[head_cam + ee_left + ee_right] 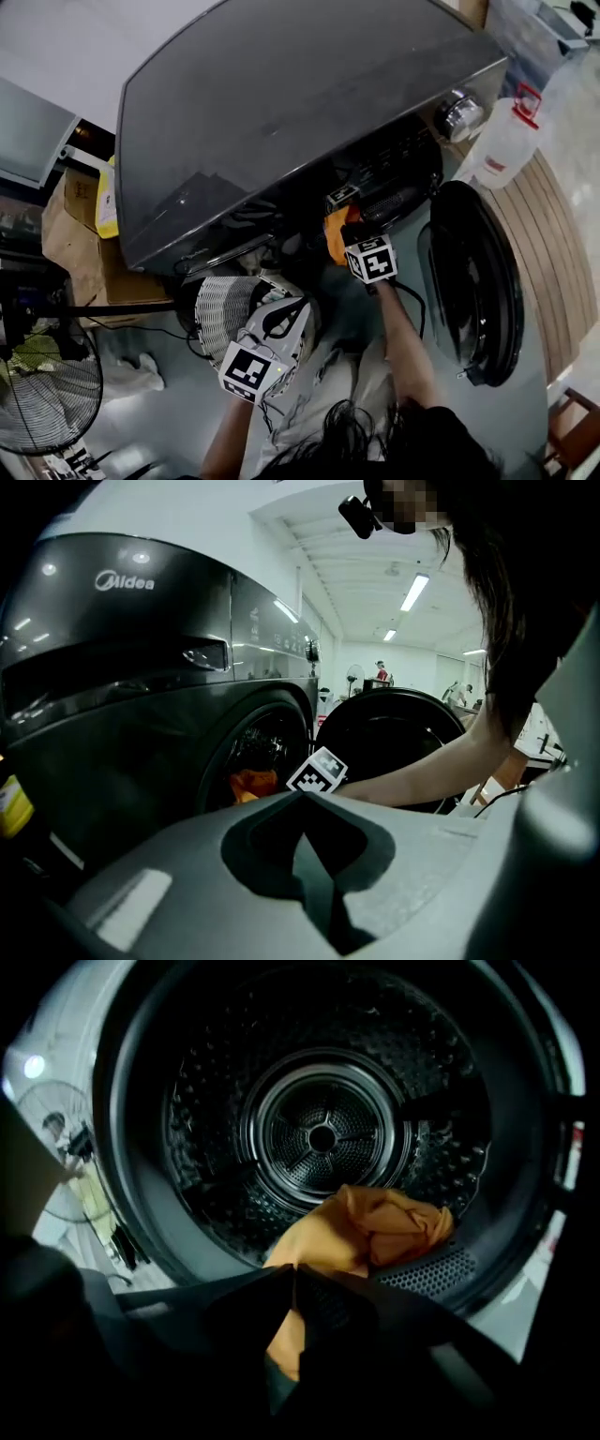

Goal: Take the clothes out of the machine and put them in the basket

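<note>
1. Head view
   - Recorded a dark grey front-loading washing machine [281, 112] with its round black door [473, 281] swung wide open at the right.
   - Located the right gripper [349, 223] at the mouth of the opening, against a crumpled orange cloth [334, 239].
   - Located the left gripper [279, 298] lower in the picture, overlapping a white ribbed plastic basket [217, 309] that stood on the floor below the machine front. Could not determine contact with the basket.
   - Noted a wire-guarded floor fan [47, 394] at lower left, a brown cardboard box [73, 246] beside the machine, and a translucent white jug [506, 141] at upper right.

2. Left gripper view
   - Found the jaws of the left gripper [305, 806] pressed together, with nothing between them.
   - Sighted the washing machine [141, 696] ahead, with the orange cloth [251, 783] inside the round opening.
   - Sighted the marker cube of the right gripper [317, 772] just beside that opening, in front of the open door [394, 738].

3. Right gripper view
   - Looked straight into the perforated steel drum [323, 1138].
   - Found the jaws of the right gripper [292, 1277] clamped together on a fold of the orange cloth [375, 1227].
   - Found the bulk of the cloth heaped on the lower lip of the drum, with a strip hanging below the jaws.
</note>
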A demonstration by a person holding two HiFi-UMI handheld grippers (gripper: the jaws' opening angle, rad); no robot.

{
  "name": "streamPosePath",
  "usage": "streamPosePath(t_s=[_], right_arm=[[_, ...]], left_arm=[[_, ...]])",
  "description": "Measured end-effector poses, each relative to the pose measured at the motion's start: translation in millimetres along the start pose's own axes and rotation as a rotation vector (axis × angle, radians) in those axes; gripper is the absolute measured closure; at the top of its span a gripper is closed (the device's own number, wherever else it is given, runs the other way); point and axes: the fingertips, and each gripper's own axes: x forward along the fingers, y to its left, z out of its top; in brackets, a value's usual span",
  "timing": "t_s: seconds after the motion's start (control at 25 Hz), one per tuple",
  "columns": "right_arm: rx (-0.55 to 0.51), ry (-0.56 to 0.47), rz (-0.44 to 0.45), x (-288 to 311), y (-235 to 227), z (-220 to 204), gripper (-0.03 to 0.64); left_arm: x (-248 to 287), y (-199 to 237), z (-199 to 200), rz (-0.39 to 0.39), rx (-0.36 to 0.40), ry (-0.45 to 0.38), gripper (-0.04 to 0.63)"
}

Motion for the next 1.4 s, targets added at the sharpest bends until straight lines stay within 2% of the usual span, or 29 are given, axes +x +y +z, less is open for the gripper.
streamPosePath(t_s=[0.16, 0.28, 0.48, 0.56, 0.92, 1.04, 1.4], right_arm=[[0.132, -0.052, 0.057, -60.2, 31.2, 12.7, 0.58], [0.216, -0.099, 0.087, -107.2, 53.3, 31.4, 0.58], [0.266, -0.111, 0.088, -172.6, 73.9, 53.7, 0.58], [0.286, -0.113, 0.086, -194.0, 78.3, 63.6, 0.58], [0.268, -0.098, 0.088, -259.6, 94.7, 99.4, 0.58], [0.278, -0.106, 0.106, -280.8, 101.1, 110.7, 0.58], [0.279, -0.21, 0.167, -338.3, 136.2, 169.9, 0.58]], left_arm=[[-18.4, -14.2, 32.2, -0.025, 0.039, 0.013, 0.594], [-32.7, -22.0, 56.4, -0.045, 0.085, 0.041, 0.566], [-51.3, -32.4, 84.4, -0.076, 0.21, 0.112, 0.527], [-57.0, -33.5, 92.9, -0.08, 0.237, 0.136, 0.515], [-61.9, -43.0, 122.0, -0.085, 0.266, 0.152, 0.509], [-58.7, -49.2, 125.1, -0.078, 0.276, 0.163, 0.463], [-65.9, -52.8, 114.5, -0.088, 0.239, 0.201, 0.397]])
